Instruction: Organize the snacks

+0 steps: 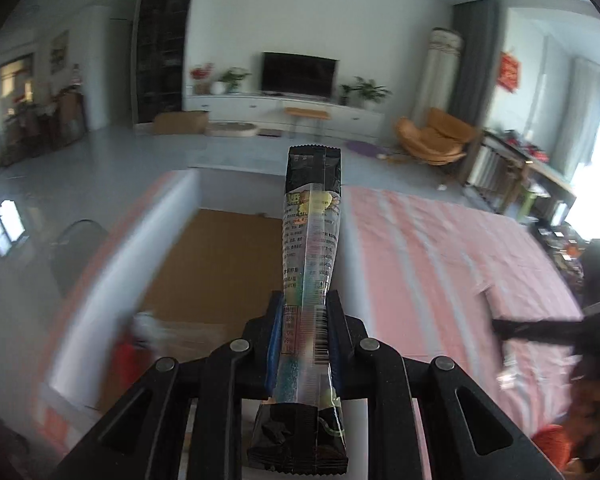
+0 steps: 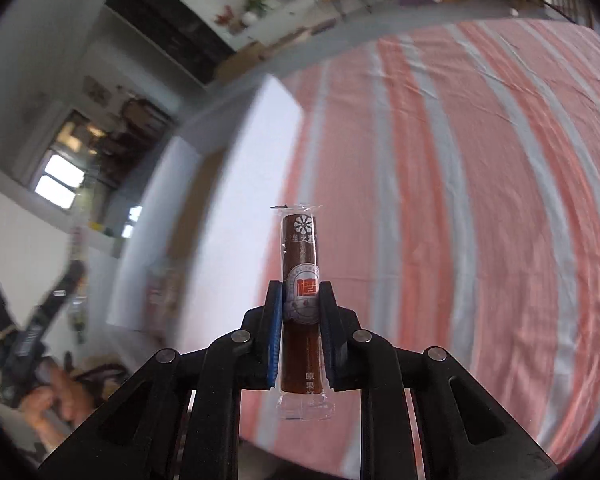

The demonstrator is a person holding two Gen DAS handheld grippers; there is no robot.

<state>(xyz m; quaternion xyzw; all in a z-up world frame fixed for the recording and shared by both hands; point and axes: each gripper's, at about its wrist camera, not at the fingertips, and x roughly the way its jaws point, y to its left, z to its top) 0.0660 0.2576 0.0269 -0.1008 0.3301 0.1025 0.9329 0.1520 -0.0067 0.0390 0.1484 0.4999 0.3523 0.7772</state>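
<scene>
Left hand-held gripper (image 1: 302, 300) and right hand-held gripper (image 2: 300, 290) both clamped, tilted downward.

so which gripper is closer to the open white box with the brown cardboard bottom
Left. The left gripper, shut on a black-ended clear snack packet, hangs right over the box. The right gripper, shut on a brown snack stick, is over the pink striped cloth beside it.

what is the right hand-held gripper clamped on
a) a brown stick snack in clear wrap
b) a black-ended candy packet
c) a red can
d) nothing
a: the right hand-held gripper is shut on a brown stick snack in clear wrap, above the striped cloth.
</scene>
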